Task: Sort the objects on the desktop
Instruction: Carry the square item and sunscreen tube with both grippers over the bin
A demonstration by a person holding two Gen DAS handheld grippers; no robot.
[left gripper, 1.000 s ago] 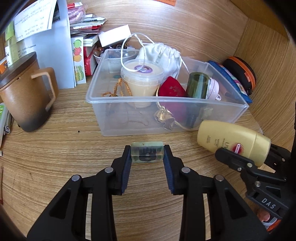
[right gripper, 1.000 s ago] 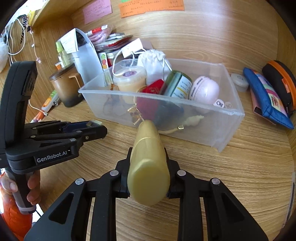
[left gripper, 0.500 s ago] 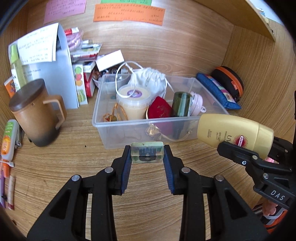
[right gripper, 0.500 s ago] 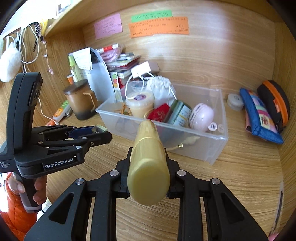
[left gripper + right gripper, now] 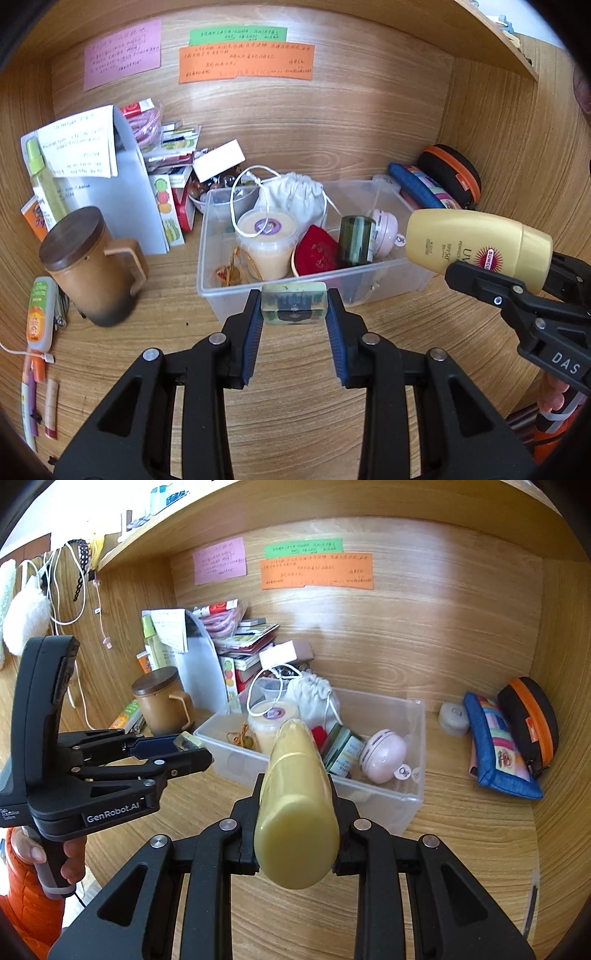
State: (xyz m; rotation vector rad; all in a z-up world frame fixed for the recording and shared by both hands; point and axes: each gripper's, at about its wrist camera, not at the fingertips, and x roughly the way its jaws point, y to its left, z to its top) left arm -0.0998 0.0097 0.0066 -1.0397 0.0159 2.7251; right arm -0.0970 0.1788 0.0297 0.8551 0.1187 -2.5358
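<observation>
Above the desk, both tools [image 5: 294, 308] [image 5: 297, 805] have risen, loads held.

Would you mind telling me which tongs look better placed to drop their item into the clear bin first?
Probably the left tongs: their small translucent block sits by the clear bin near wall.

"SUNCUT" (bottle [image 5: 476, 245]), "GenRobot.AI" (left gripper [image 5: 184, 746])

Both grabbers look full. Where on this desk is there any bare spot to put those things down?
Bare wood lies in front of the clear bin, between it and the blue pouch, and between the bin and the brown mug. Inside the bin, its right end looks open. The back left corner, around the white folder, is crowded.
</observation>
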